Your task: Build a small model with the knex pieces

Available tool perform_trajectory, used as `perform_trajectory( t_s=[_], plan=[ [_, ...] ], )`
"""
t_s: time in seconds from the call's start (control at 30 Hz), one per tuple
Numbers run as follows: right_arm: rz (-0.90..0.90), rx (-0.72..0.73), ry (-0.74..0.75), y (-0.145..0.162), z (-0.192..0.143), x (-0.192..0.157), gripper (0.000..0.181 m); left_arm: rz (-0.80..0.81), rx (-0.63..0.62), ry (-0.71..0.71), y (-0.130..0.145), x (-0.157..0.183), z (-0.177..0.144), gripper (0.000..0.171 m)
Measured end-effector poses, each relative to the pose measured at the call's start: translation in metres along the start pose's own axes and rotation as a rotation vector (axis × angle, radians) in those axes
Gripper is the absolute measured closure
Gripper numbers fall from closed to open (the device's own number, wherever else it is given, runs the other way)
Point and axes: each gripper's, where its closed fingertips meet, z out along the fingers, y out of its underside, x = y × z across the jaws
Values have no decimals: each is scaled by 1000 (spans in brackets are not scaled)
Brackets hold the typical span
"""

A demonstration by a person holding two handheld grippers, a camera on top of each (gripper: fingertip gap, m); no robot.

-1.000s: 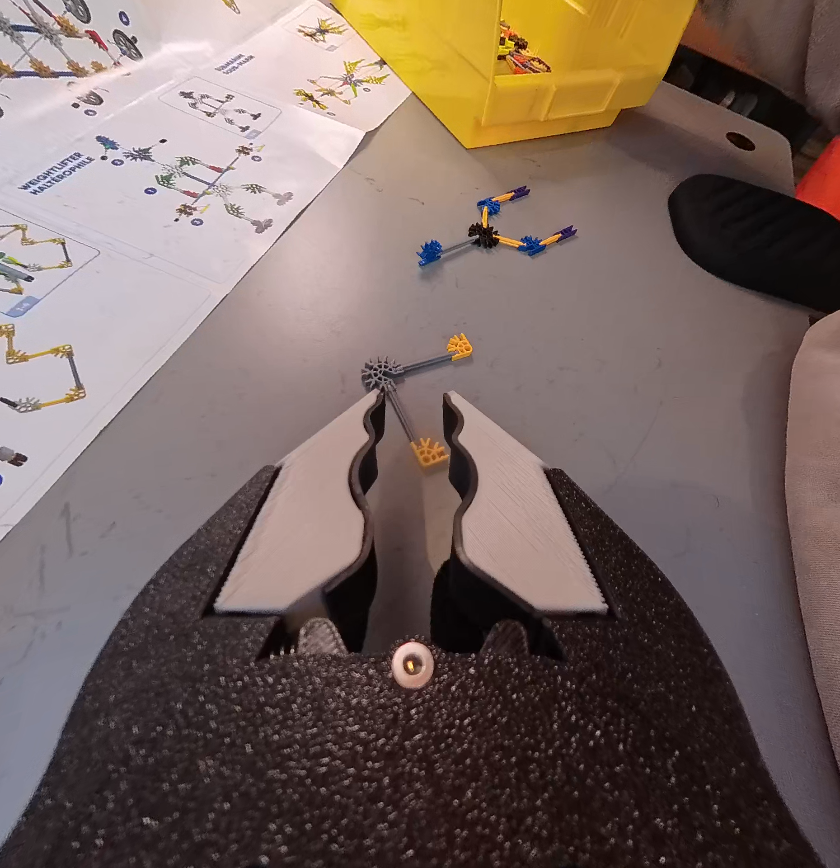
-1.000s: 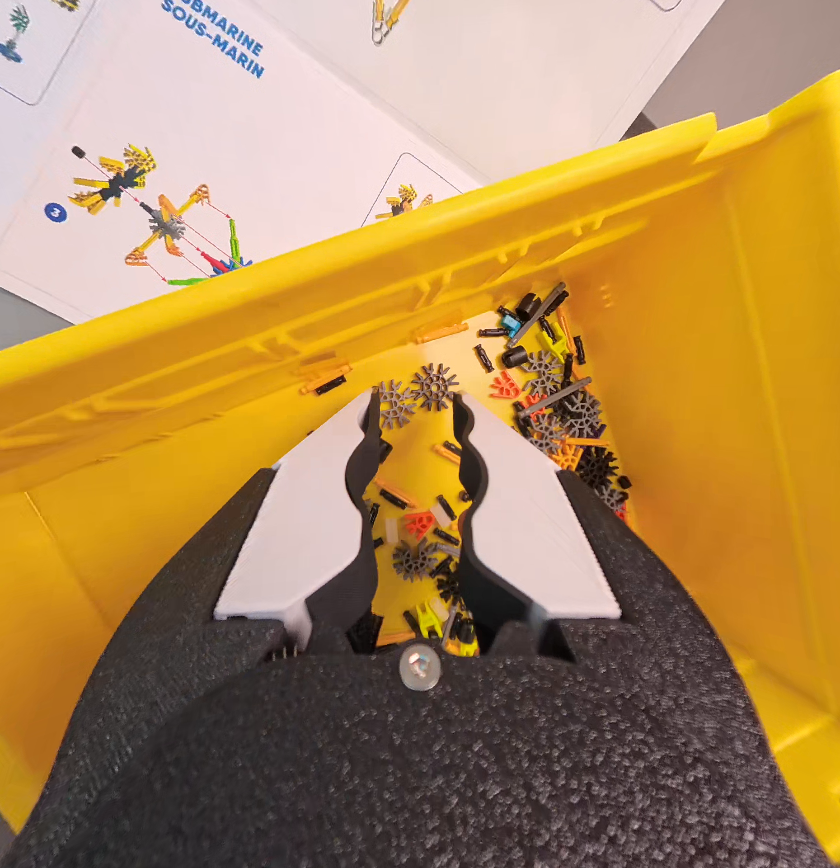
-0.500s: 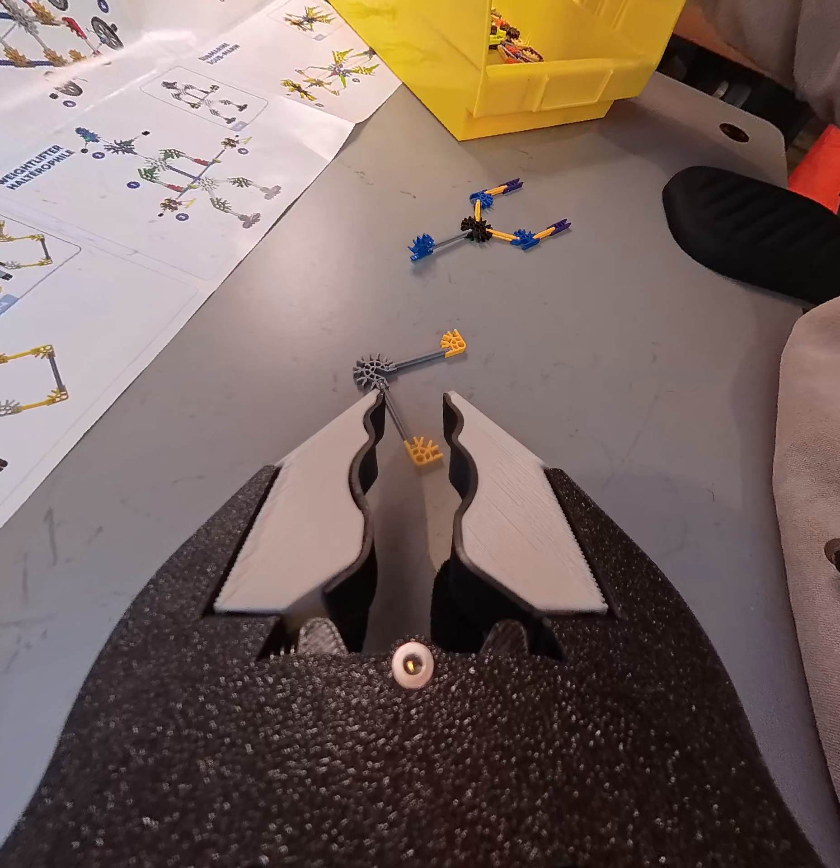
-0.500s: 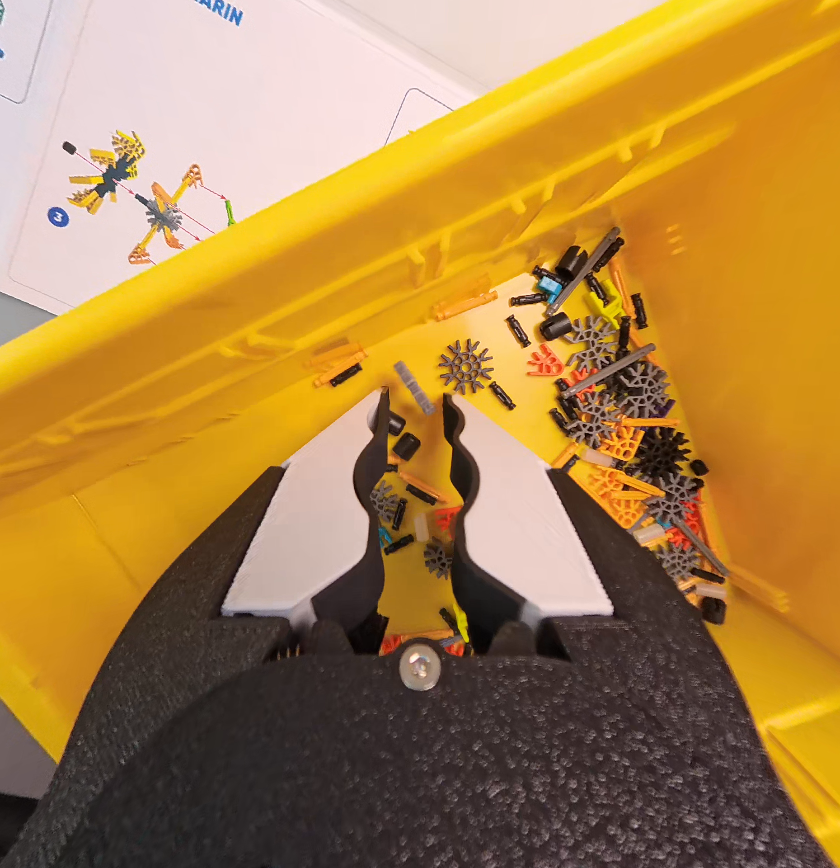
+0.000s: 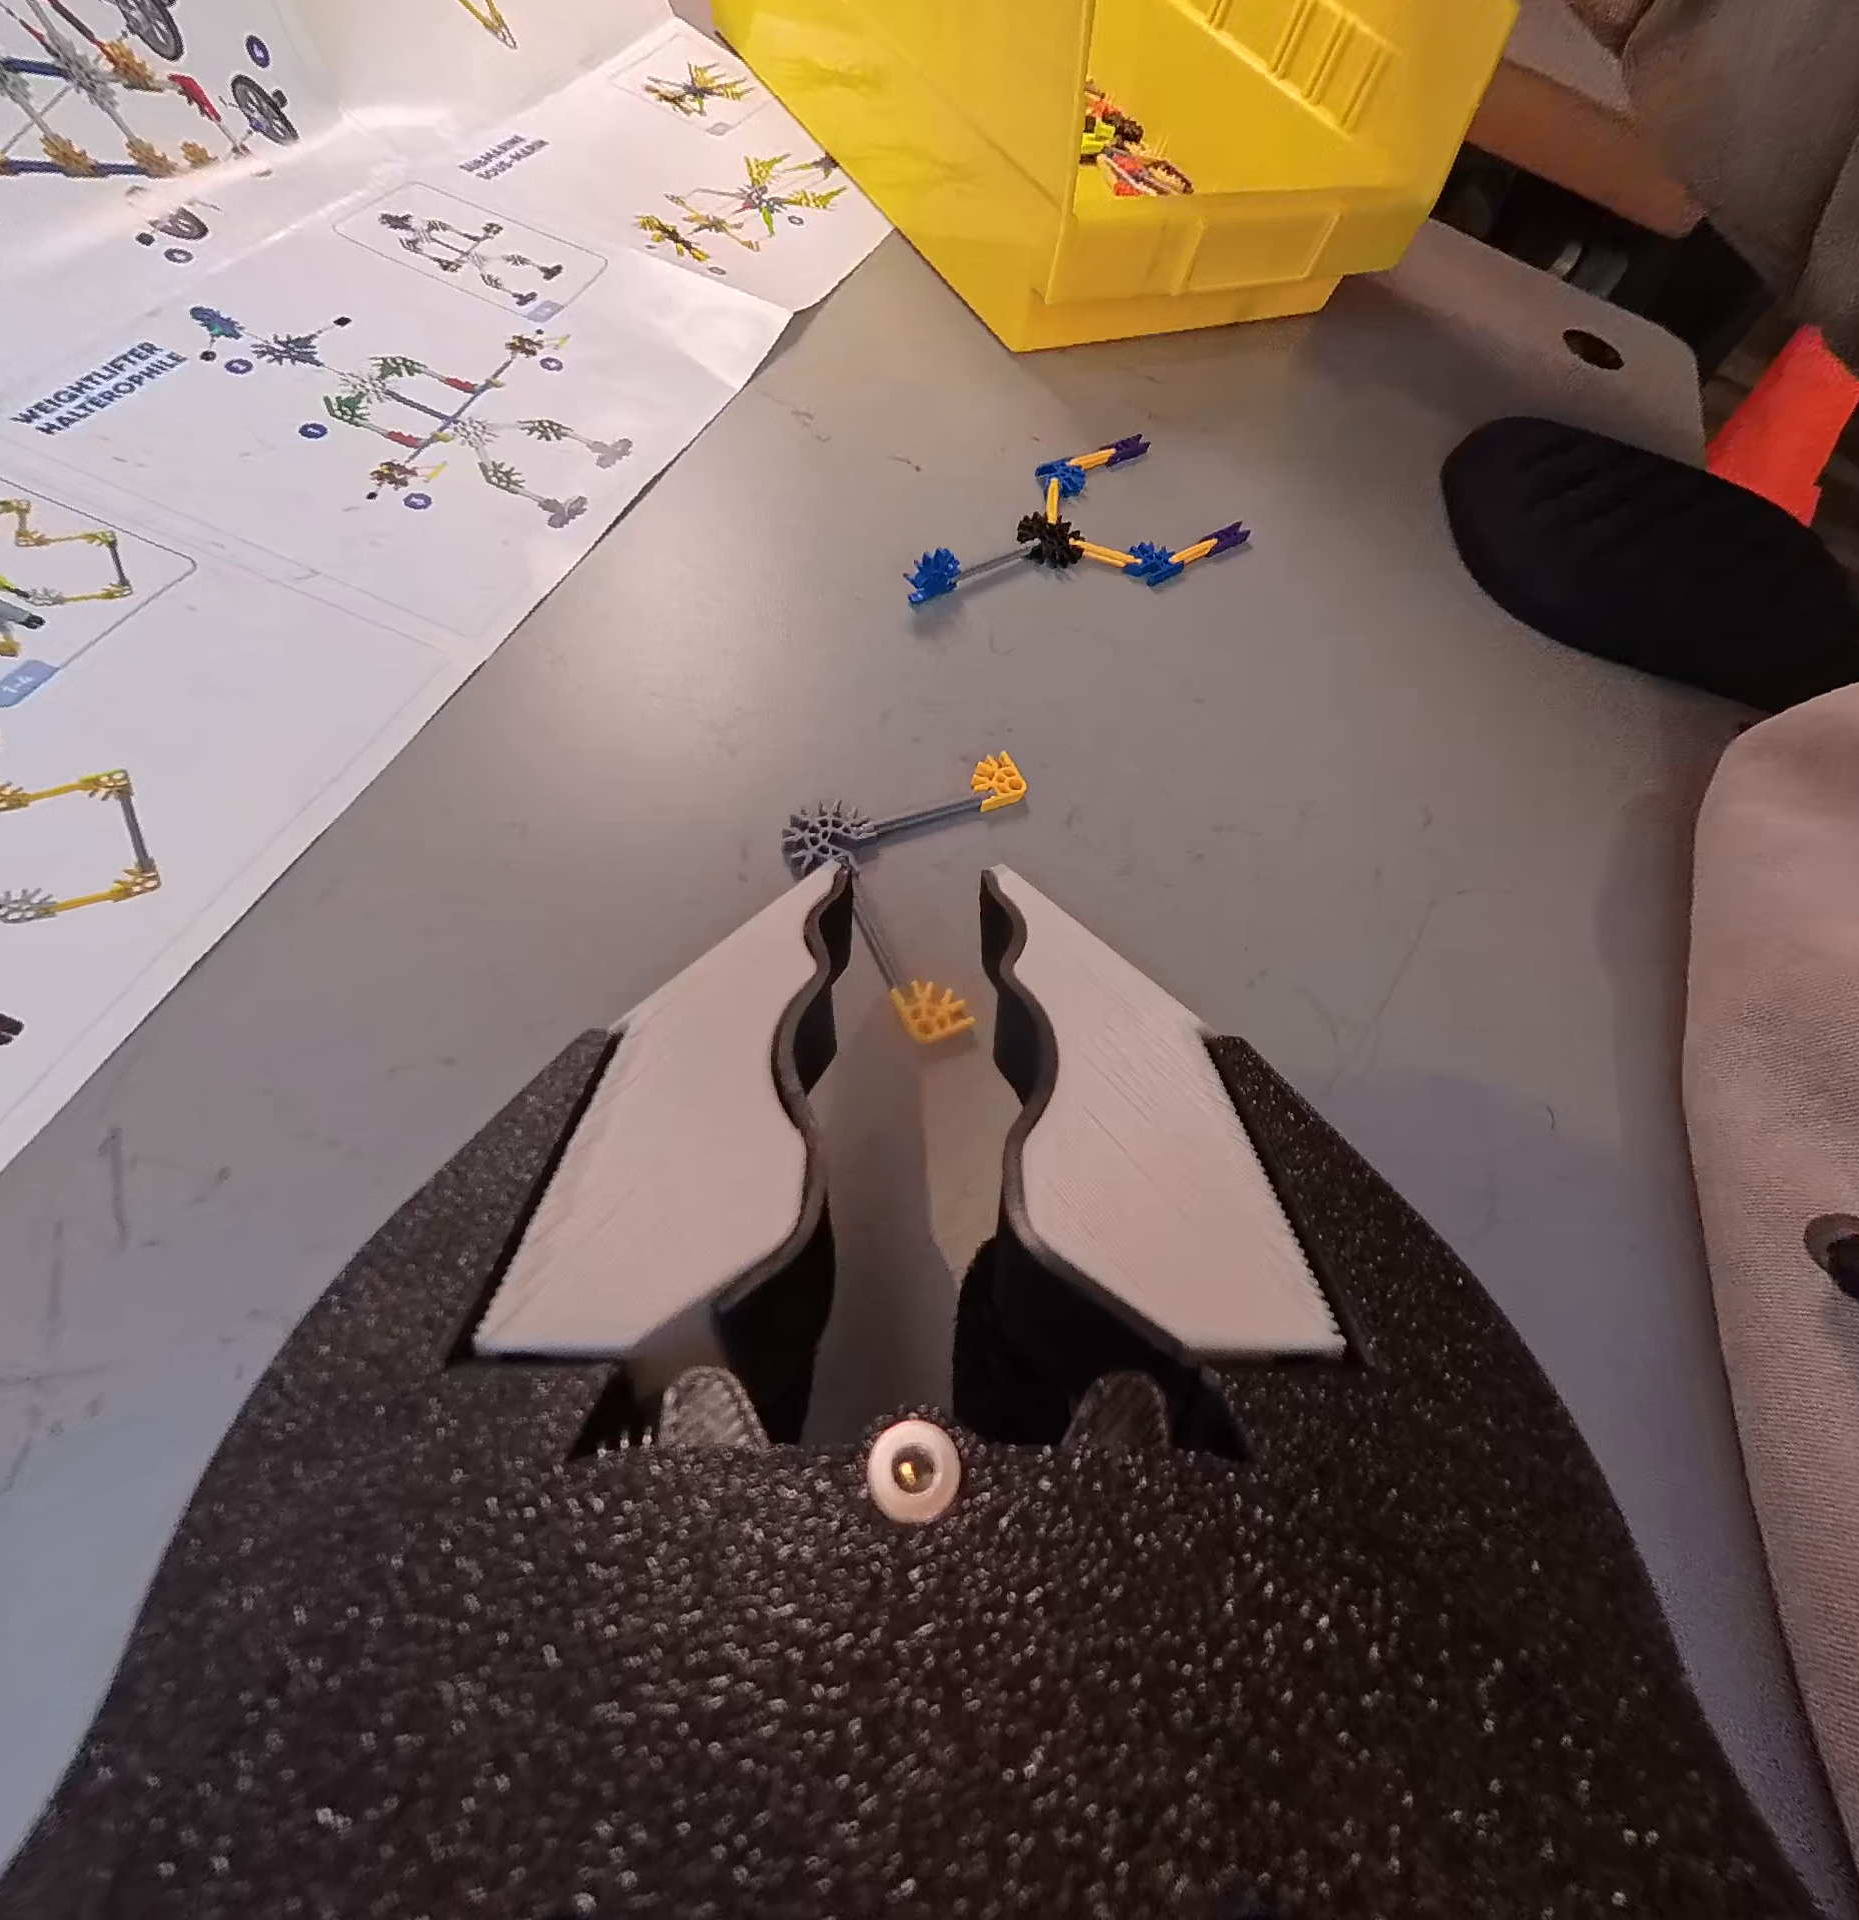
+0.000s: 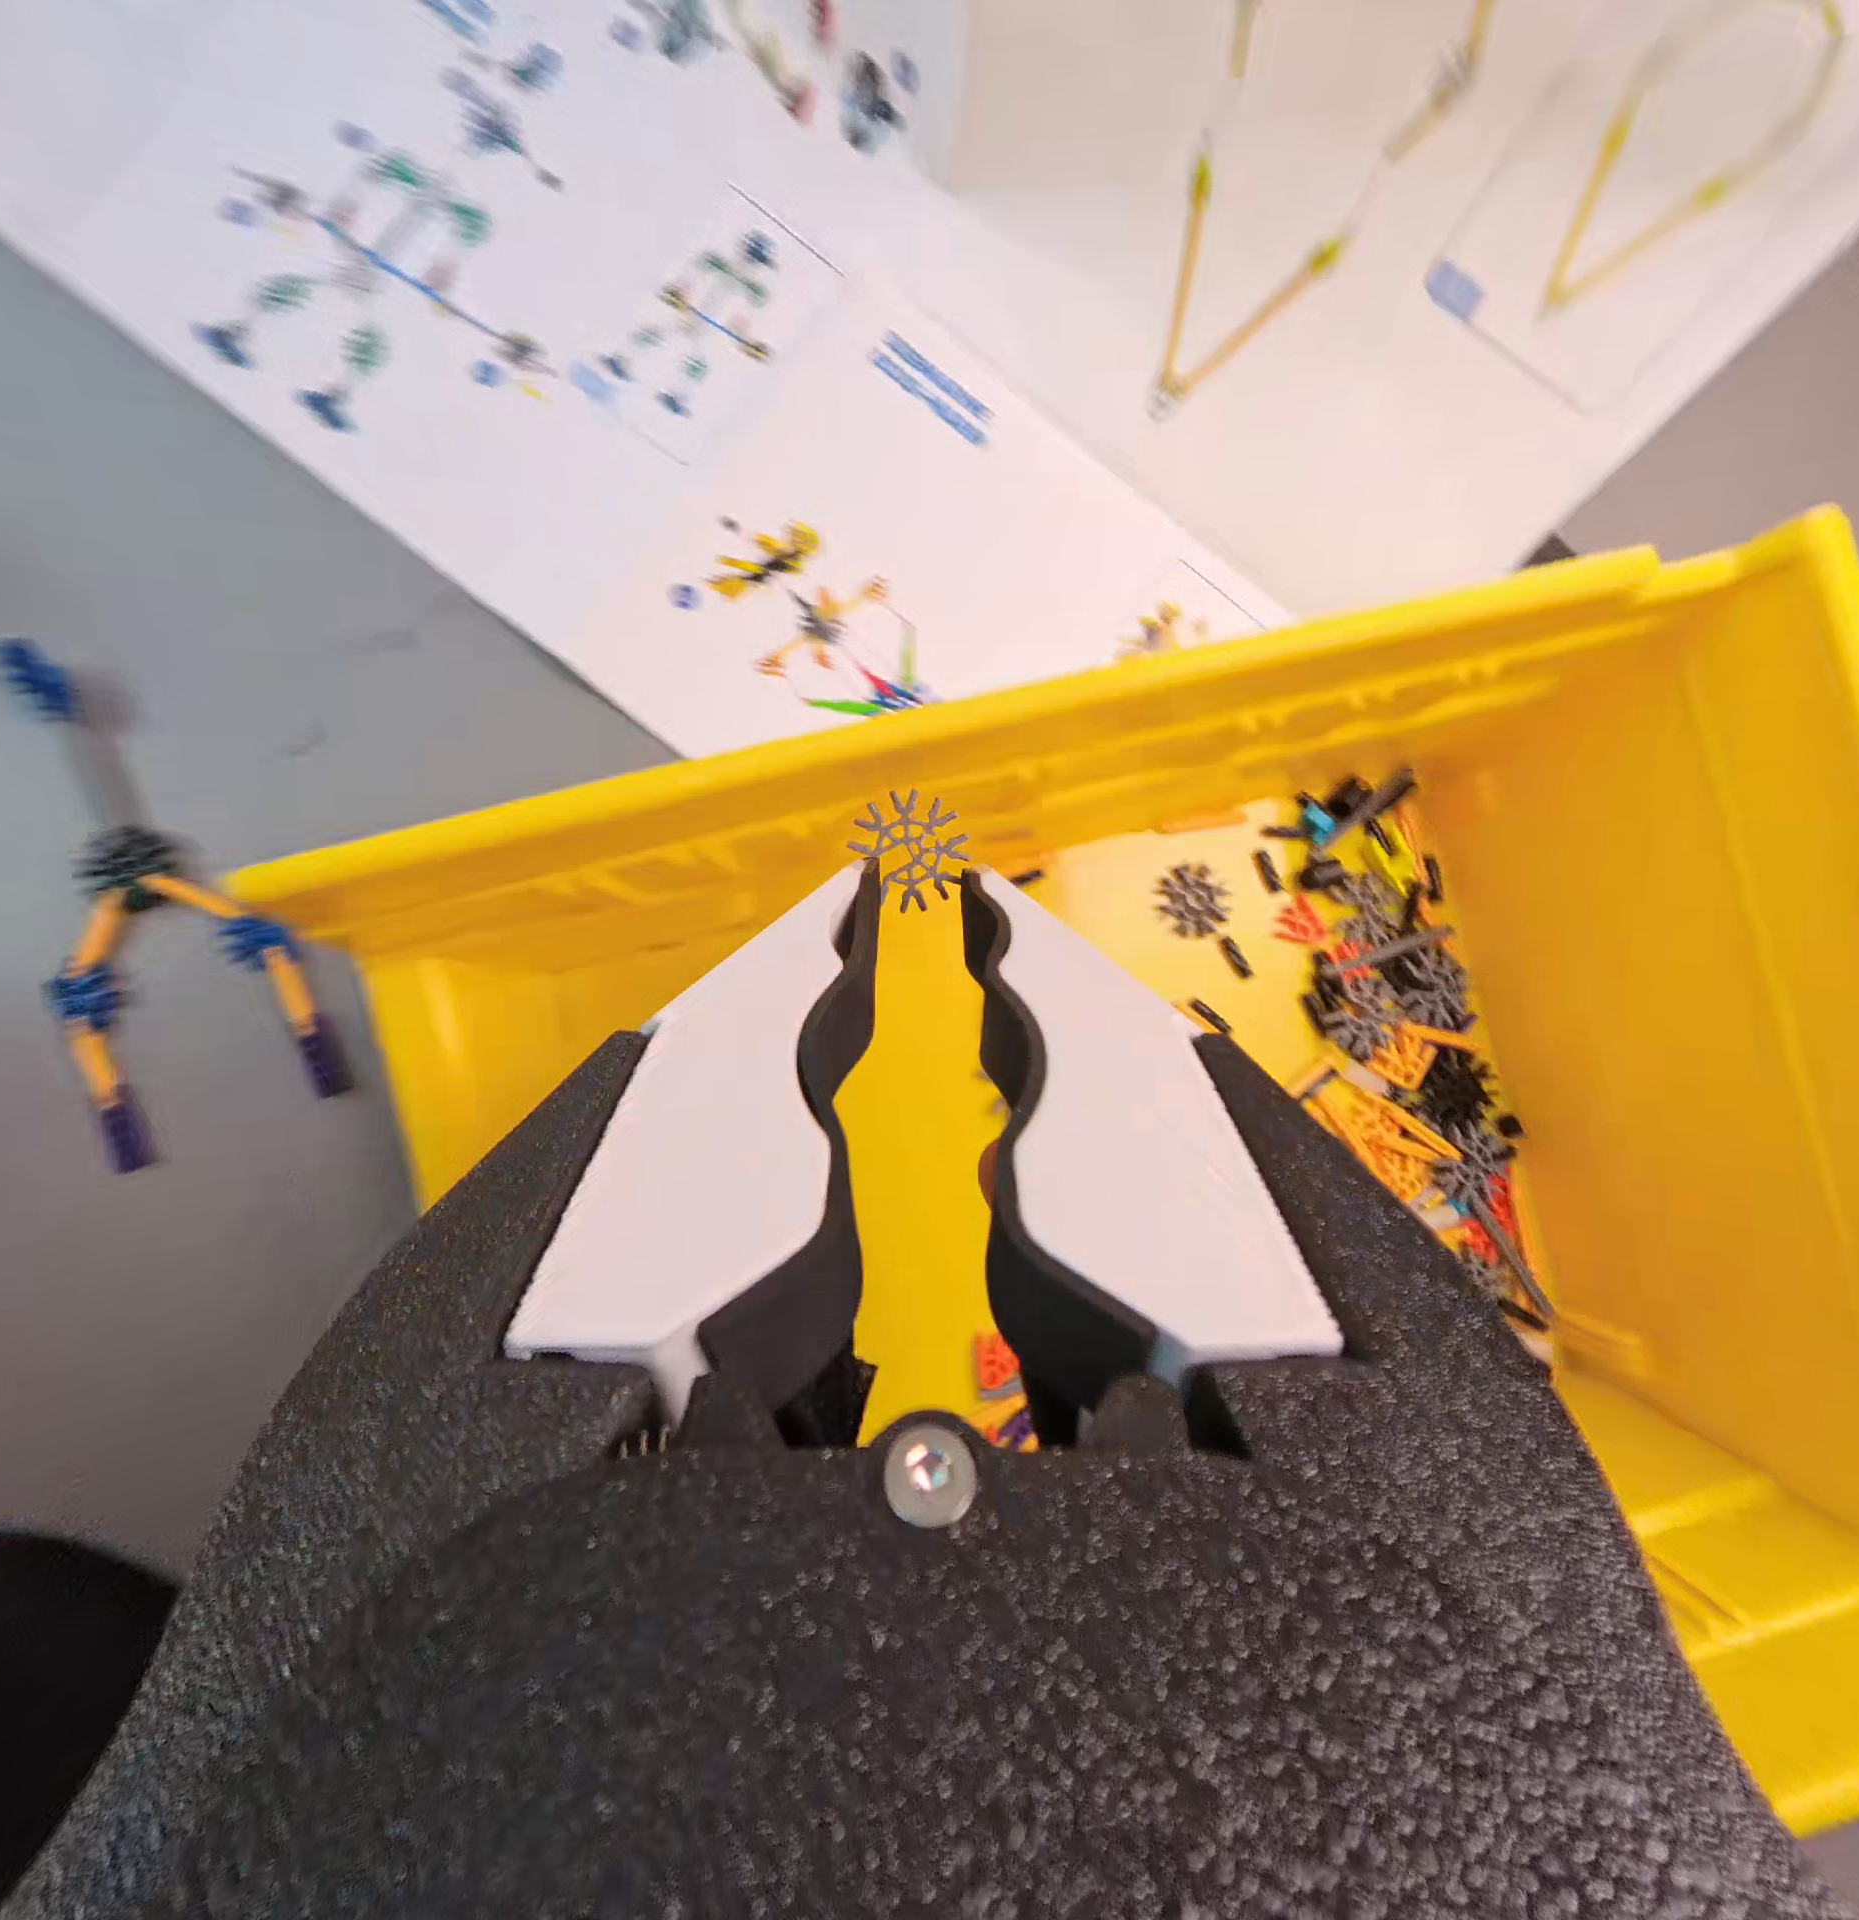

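My right gripper (image 6: 912,883) pinches a grey snowflake connector (image 6: 909,848) by its edge above the yellow bin (image 6: 1683,935), so it could twist free, while my left gripper (image 5: 914,883) gapes over the grey-and-yellow rod assembly (image 5: 894,862).

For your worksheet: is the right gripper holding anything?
Yes. The right gripper pinches a grey snowflake connector at its tips, above the yellow bin.

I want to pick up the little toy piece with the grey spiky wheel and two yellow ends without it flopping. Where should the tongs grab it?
Probably at the flat grey plastic snowflake-shaped hub where both thin grey rods meet, coming straight down from above. The piece lies flat on the grey table, and the rods are too thin for the open left tongs.
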Motion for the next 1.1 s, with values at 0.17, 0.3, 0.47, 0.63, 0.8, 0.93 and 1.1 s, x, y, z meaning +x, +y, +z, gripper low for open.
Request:
perform_trajectory(
  t_s=[0.17, 0.3, 0.47, 0.63, 0.8, 0.93, 1.1],
  plan=[
    [-385, 126, -247, -19, -46, -142, 167, -75, 59, 126, -12, 19, 1, 147],
    [-551, 150, -448, -13, -34, -239, 167, -45, 50, 183, -13, 37, 6, 145],
    [-706, 93, -605, 3, 20, -320, 167, 123, -18, 192, -1, 57, 12, 145],
    [-832, 45, -598, 6, 53, -348, 167, 279, -118, 195, 19, 67, 15, 145],
    [-777, 80, -544, 1, 52, -337, 151, 349, -158, 158, 27, 69, 22, 145],
    [-605, 238, -434, -31, 3, -276, 153, 361, -160, 115, 26, 65, 29, 145],
    [-420, 285, -117, -45, -69, -126, 161, 351, -200, 97, 29, 64, 42, 145]
  ],
)
